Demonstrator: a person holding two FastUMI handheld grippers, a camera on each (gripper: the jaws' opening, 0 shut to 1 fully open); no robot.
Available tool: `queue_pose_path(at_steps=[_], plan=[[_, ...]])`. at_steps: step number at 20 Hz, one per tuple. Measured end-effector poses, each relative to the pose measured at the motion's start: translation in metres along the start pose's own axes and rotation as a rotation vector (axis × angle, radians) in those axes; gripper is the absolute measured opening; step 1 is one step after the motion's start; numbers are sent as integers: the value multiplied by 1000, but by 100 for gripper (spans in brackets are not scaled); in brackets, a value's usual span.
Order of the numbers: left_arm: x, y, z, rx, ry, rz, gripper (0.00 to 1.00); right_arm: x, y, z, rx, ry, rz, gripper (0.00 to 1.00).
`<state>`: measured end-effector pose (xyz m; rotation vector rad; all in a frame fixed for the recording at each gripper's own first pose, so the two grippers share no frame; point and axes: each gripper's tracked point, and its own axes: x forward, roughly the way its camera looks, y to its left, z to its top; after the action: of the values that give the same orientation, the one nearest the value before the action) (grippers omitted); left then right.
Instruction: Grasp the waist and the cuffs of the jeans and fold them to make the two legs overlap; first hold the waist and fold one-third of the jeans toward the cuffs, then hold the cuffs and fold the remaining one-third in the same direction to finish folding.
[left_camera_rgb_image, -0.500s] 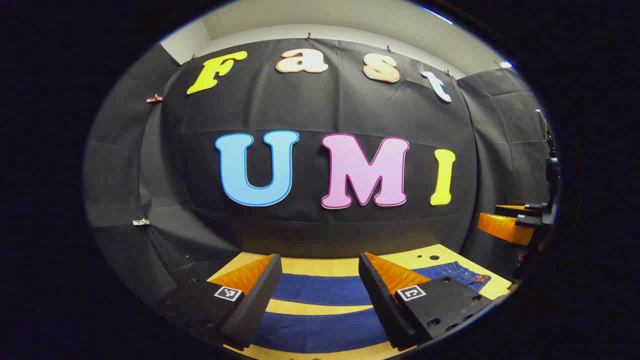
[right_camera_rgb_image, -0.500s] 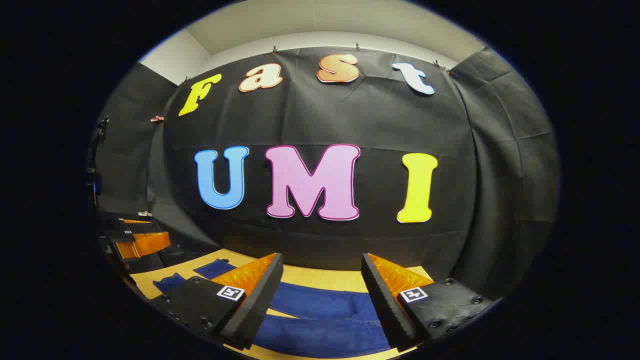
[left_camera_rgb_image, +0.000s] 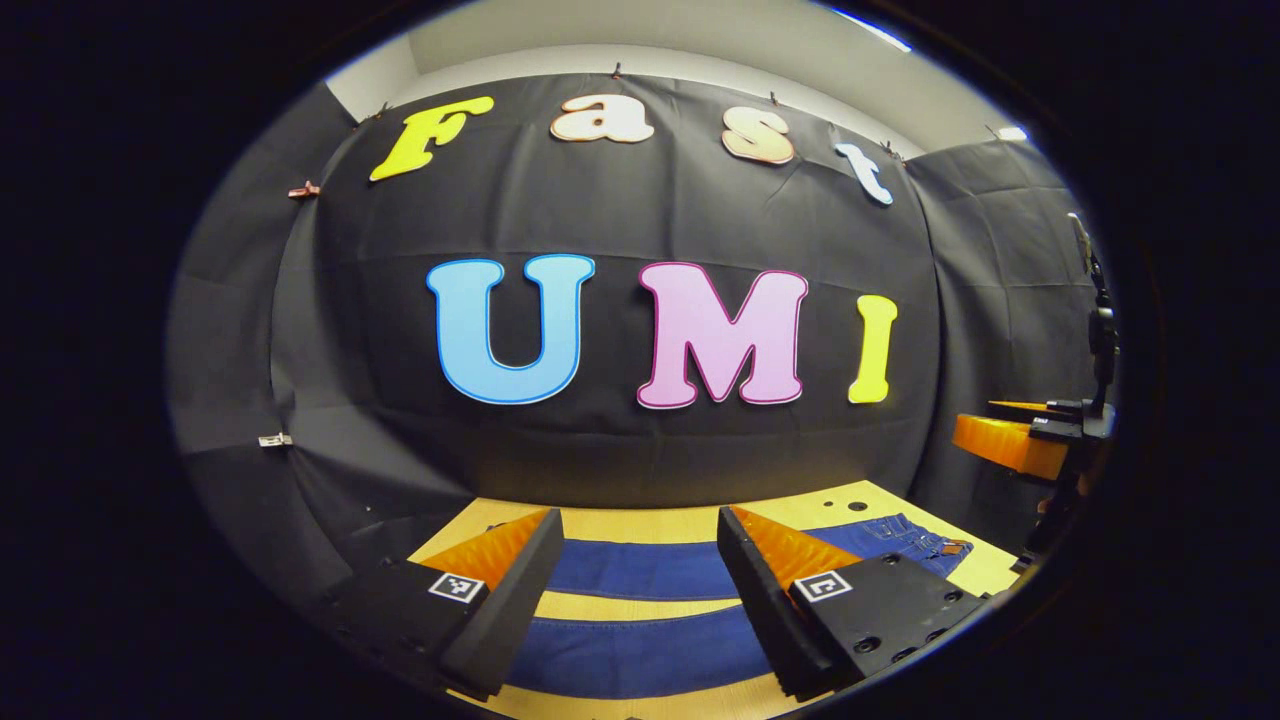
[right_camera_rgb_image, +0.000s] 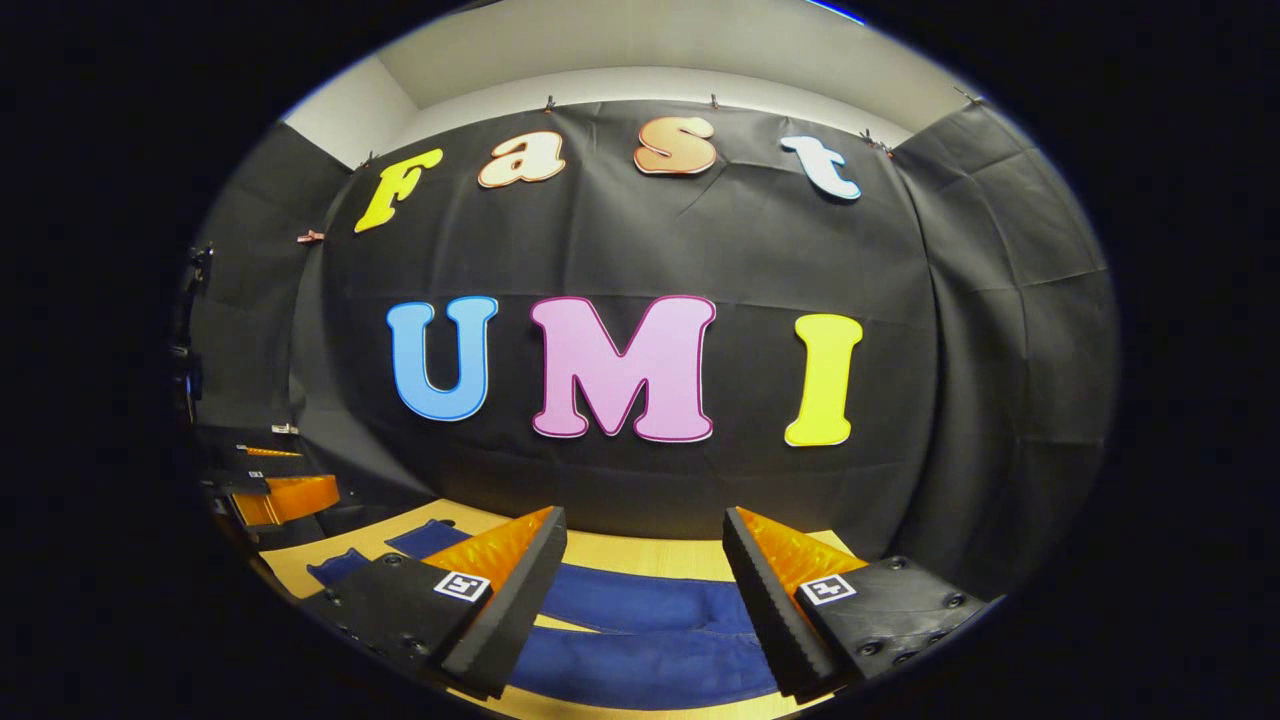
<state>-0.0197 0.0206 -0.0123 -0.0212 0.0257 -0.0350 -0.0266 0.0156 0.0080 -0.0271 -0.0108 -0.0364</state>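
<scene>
Dark blue jeans (left_camera_rgb_image: 640, 570) lie flat on a light wooden table (left_camera_rgb_image: 640, 606), with the two legs side by side as two bands. In the left gripper view the waist (left_camera_rgb_image: 915, 540) is at the far right. My left gripper (left_camera_rgb_image: 640, 515) hovers open above the legs, holding nothing. In the right gripper view the jeans (right_camera_rgb_image: 640, 605) pass under my right gripper (right_camera_rgb_image: 645, 515), which is also open and off the cloth. The two cuffs (right_camera_rgb_image: 425, 537) lie at the left there. Each view shows the other gripper at its edge: the right gripper (left_camera_rgb_image: 990, 425) and the left gripper (right_camera_rgb_image: 315, 472).
The booth's black cloth wall rises just behind the table's far edge (right_camera_rgb_image: 650, 548). Small holes (left_camera_rgb_image: 858, 506) mark the tabletop near the waist. A dark stand (left_camera_rgb_image: 1100, 330) is at the right edge of the left gripper view.
Both views have shifted only slightly. The grippers stay open above the jeans, and the jeans have not moved.
</scene>
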Motion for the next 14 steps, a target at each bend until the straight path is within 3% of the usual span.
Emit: queue_pose_path(at_steps=[8, 11, 13, 14], plan=[[-7, 33, -15, 26, 10, 5, 96, -10, 11, 7, 3, -14, -5, 96], [-8, 70, -38, 169, 45, 50, 97, -9, 14, 4, 4, -10, -9, 96], [-8, 97, -66, 292, 115, 47, 98, -11, 18, -2, 3, 9, -9, 93], [-9, 110, -80, 364, 143, 29, 98, -12, 19, -2, 3, 10, -10, 96]])
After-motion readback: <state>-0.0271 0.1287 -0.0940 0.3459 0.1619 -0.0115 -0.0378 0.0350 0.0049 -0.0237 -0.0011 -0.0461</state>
